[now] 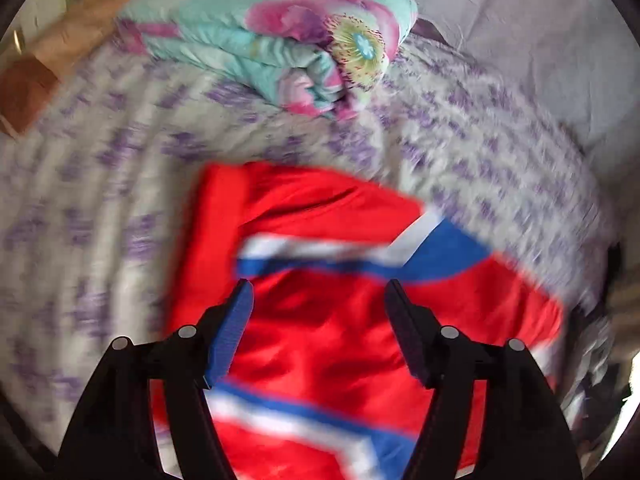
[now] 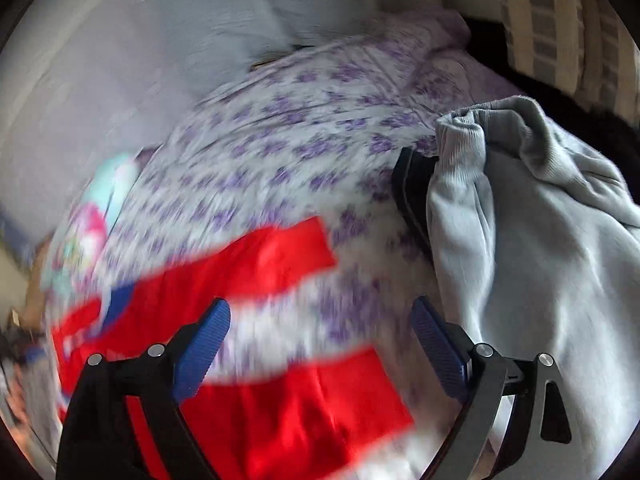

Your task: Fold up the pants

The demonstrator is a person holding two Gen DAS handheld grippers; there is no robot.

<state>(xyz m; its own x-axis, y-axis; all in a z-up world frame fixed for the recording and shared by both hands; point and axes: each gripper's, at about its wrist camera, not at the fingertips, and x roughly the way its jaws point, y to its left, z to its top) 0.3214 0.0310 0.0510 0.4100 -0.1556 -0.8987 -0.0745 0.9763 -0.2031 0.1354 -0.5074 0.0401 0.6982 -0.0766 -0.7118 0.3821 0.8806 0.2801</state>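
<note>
The red pants (image 1: 320, 320) with white and blue stripes lie on the purple-flowered bed cover (image 1: 100, 200). My left gripper (image 1: 318, 286) is open and empty, just above the striped upper part of the pants. In the right wrist view the two red pant legs (image 2: 248, 272) lie spread apart on the cover, blurred by motion. My right gripper (image 2: 320, 312) is open and empty, above the gap between the two legs.
A folded teal and pink floral blanket (image 1: 272, 40) lies on the far side of the bed. A grey garment (image 2: 540, 260) is heaped at the right, over a dark object (image 2: 412, 188). Pale pillows (image 2: 160, 40) lie at the head.
</note>
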